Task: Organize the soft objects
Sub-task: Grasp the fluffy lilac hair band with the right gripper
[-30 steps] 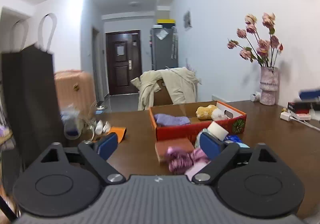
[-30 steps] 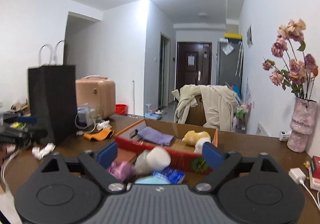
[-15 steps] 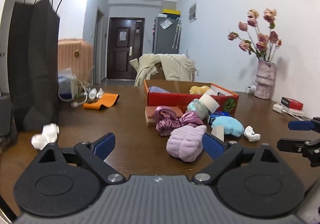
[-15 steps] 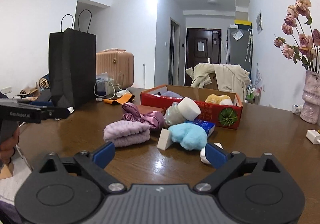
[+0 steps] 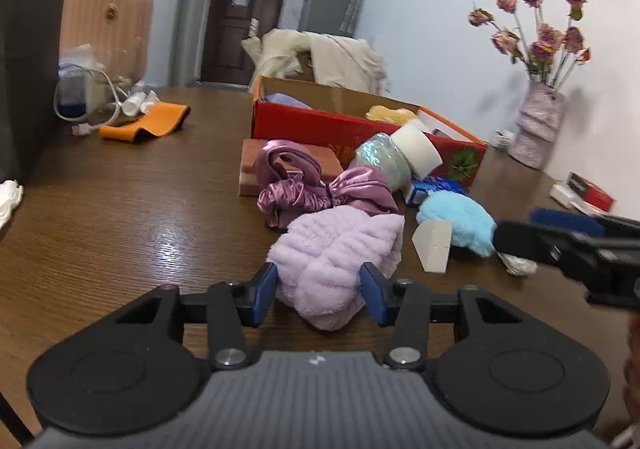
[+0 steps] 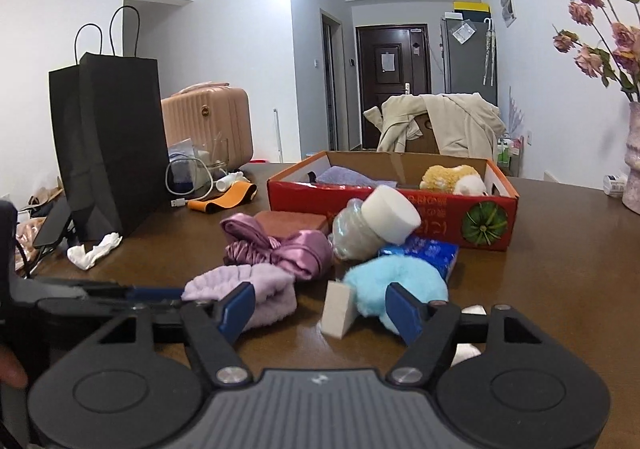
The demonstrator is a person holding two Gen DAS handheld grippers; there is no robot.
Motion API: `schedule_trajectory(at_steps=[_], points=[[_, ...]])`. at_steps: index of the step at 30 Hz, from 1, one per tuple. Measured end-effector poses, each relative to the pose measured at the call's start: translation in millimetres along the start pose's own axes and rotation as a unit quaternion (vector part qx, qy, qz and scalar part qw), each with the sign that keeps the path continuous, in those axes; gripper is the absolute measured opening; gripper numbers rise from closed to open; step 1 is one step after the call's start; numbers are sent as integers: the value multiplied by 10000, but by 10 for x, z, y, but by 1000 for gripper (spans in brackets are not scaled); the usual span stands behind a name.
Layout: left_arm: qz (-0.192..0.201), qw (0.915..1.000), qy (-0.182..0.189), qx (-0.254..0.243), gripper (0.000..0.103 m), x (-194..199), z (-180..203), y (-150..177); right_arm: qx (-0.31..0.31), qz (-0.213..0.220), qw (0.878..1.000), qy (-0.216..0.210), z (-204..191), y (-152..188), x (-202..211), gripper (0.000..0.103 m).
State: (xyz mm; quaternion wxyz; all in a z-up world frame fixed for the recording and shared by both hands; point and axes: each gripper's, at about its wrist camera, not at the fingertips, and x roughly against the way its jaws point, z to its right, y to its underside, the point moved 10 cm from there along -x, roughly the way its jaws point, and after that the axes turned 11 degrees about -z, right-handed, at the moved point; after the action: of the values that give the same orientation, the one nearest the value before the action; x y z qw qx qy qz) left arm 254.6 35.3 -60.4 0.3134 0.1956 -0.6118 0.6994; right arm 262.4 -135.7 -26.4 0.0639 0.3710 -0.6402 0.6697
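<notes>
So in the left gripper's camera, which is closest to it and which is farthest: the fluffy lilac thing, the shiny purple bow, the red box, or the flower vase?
1. Fluffy lilac headband, between the left gripper fingers.
2. Shiny purple bow, just behind it.
3. Red box, farther back.
4. Flower vase, far right.

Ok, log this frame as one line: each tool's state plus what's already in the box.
left tool: closing around lilac fluffy headband, on table | right tool: open, empty | red box: purple cloth, yellow plush

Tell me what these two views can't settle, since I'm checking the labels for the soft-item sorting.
- Left gripper contact with the lilac plush headband: pads flank it, touch unclear.
- Red box floor: walls hide it in both views.
- Blue packet print: too small.
- White scrap: right gripper covers part of it in the left view.
</notes>
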Motion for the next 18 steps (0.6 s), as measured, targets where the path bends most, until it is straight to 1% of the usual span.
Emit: schedule_trajectory(at_steps=[2, 4, 5, 6, 7, 8, 9, 10, 12, 14, 16, 18], points=[[103, 9998, -192, 7, 50, 70, -174, 1, -6, -14, 10000, -82, -36, -62, -61, 72], [128, 9998, -125, 42, 50, 128, -302, -4, -115, -107, 9994, -308, -103, -105, -171, 71], [143, 9998, -45, 139, 50, 150, -351, -13, -168, -153, 9988, -433, -138, -124, -227, 68], [154, 9993, 182, 271, 52, 168, -383, -24, -262, -245, 9977, -566, -179, -145, -318, 66], [118, 9984, 401, 373, 54, 169, -400, -47, -369, -364, 9967, -633, -211, -157, -400, 60], [103, 9971, 580, 481, 54, 173, -420, -72, -492, -483, 9951, -708, -242, -167, -480, 56], [103, 9951, 748, 638, 54, 167, -454, -113, -642, -570, 9930, -812, -271, -181, -562, 54], [72, 9934, 855, 755, 54, 146, -479, -148, -762, -632, 9913, -864, -281, -186, -630, 51], [-63, 9889, 1033, 1071, 54, 47, -538, -225, -1002, -758, 9888, -809, -278, -179, -794, 46], [-220, 9851, 1172, 1238, 53, -71, -562, -260, -1181, -896, 9861, -751, -281, -150, -934, 40], [-459, 9843, 1227, 1186, 45, -166, -537, -231, -1244, -986, 9846, -731, -319, -92, -1006, 38], [-604, 9847, 1218, 1087, 41, -196, -508, -179, -1241, -999, 9846, -722, -363, -49, -1014, 37]])
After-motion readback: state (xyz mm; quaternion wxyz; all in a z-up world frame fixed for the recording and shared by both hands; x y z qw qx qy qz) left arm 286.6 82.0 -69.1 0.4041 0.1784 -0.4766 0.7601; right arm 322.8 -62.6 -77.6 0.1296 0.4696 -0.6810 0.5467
